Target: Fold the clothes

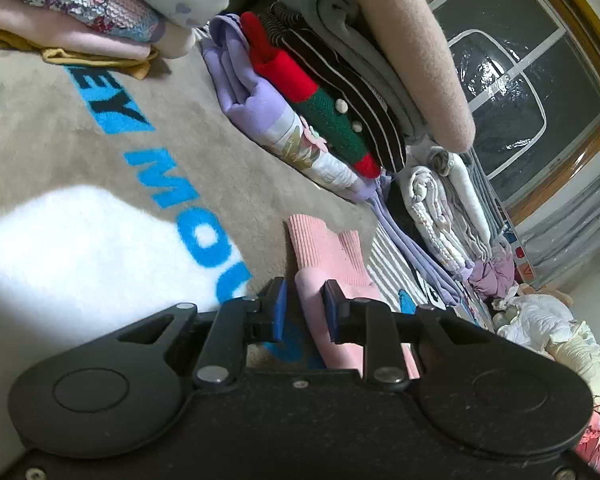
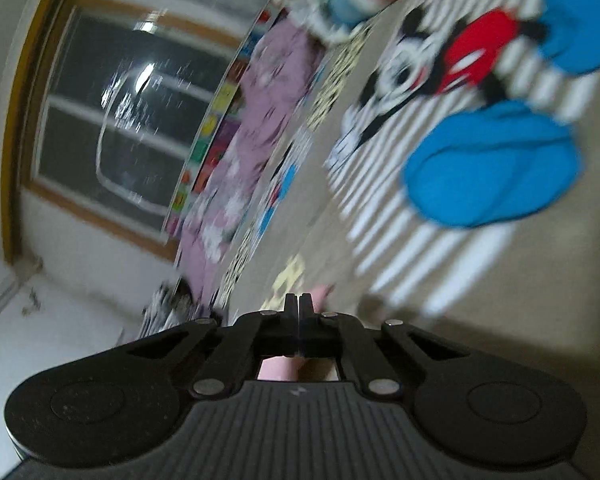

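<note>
A pink ribbed garment [image 1: 324,252] lies on the beige rug [image 1: 180,160] with blue letters. My left gripper [image 1: 306,308] has its blue pads [image 1: 281,308] closed on a thick fold of this pink garment, which runs back under the gripper body. In the blurred right wrist view, my right gripper [image 2: 299,304] has its jaws pressed together. A bit of pink cloth [image 2: 320,292] shows at its tips, and more shows beneath the jaws, so it appears pinched. The cartoon mouse rug [image 2: 440,72] stretches out ahead of it.
Folded clothes stand in a stack [image 1: 332,92] behind the pink garment, with a beige blanket [image 1: 412,48] on top. Another pile [image 1: 72,16] lies far left. White bedding [image 1: 540,320] and lilac cloth [image 2: 236,152] lie by the window [image 1: 520,92].
</note>
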